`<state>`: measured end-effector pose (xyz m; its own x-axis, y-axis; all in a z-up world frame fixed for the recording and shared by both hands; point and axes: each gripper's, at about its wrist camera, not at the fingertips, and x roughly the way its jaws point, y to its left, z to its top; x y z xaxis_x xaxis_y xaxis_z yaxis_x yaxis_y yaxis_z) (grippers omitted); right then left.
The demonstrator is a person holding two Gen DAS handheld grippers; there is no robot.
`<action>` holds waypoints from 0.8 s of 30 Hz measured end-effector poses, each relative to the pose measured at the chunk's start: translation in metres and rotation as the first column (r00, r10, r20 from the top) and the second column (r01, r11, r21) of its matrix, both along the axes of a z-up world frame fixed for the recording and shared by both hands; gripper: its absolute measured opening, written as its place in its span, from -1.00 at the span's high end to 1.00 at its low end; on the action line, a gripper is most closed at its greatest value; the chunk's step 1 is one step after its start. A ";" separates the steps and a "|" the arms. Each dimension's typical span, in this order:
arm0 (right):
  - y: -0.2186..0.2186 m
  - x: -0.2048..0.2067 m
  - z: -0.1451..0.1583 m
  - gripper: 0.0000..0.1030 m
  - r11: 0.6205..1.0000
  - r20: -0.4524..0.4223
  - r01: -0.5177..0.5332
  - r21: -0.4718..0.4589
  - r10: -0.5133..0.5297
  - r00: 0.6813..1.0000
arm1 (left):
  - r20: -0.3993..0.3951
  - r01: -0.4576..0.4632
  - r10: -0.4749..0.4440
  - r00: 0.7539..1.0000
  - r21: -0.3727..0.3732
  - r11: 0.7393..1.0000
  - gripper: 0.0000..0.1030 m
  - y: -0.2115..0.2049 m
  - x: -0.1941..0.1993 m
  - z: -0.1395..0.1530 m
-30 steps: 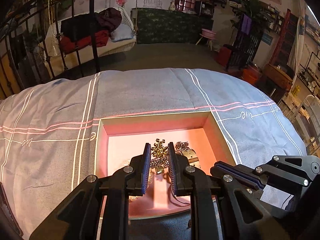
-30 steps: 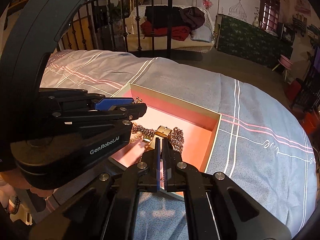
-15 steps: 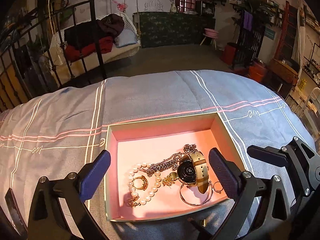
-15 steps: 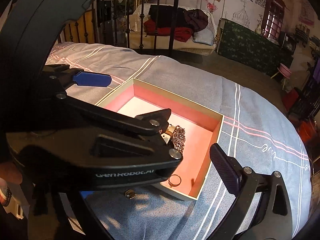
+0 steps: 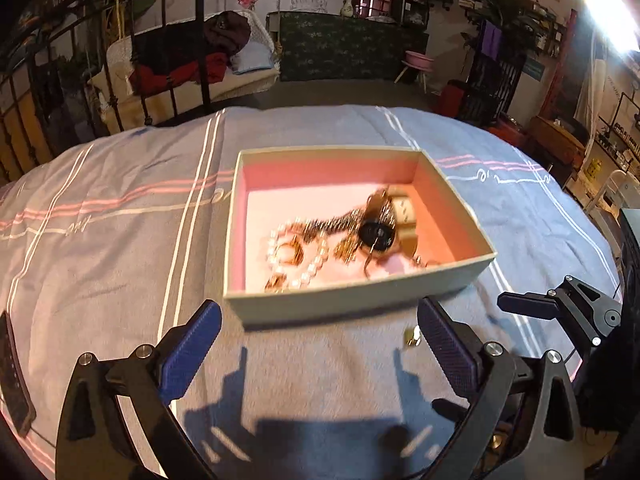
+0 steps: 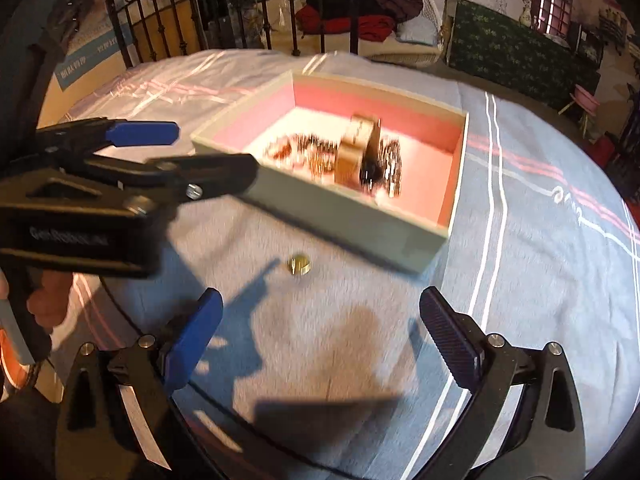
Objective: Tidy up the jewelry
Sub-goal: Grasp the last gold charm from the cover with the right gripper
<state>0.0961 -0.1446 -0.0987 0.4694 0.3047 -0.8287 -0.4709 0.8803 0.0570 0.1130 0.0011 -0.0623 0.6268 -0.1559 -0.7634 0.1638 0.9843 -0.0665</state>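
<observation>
A cream box with a pink lining (image 5: 360,300) (image 6: 352,216) sits on the grey-blue striped bedspread. Inside lie a pearl bracelet (image 5: 308,268), gold rings (image 5: 290,254), a dark chain (image 5: 340,224) and a gold-strapped watch (image 5: 378,232) (image 6: 356,152), all blurred. A small gold ring (image 5: 412,338) (image 6: 300,266) lies on the bedspread just in front of the box. My left gripper (image 5: 320,354) is open and empty, in front of the box. My right gripper (image 6: 320,330) is open and empty, just short of the loose ring. The left gripper also shows in the right wrist view (image 6: 192,160).
A black iron bed rail (image 5: 176,80) stands behind the bed. The bedspread (image 5: 100,240) stretches around the box on all sides. A dark flat object (image 5: 12,376) lies at the far left edge.
Both grippers opened and pulled back from the box. The jewelry the left held now lies inside the box. A gold ring now shows on the bedspread in front of the box.
</observation>
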 end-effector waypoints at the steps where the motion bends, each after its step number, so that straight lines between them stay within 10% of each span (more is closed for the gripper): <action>1: -0.001 -0.003 -0.008 -0.89 1.000 -0.028 0.004 -0.004 -0.004 1.000 | -0.013 -0.016 0.016 1.000 0.004 1.000 -0.87 0.005 -0.007 -0.009; 10: 0.028 0.014 -0.012 -0.54 1.000 -0.037 -0.011 0.000 0.011 0.999 | -0.042 -0.111 0.113 0.993 0.052 0.992 -0.32 0.033 -0.012 -0.025; 18: 0.034 0.016 -0.008 0.72 0.999 -0.014 -0.026 0.034 0.026 1.000 | -0.026 -0.038 0.038 0.999 0.034 0.999 0.30 0.017 -0.015 -0.015; 24: 0.031 0.014 -0.006 0.72 0.997 -0.022 -0.038 0.070 0.040 0.999 | -0.013 0.021 -0.021 1.000 0.025 0.999 0.57 0.000 -0.016 -0.009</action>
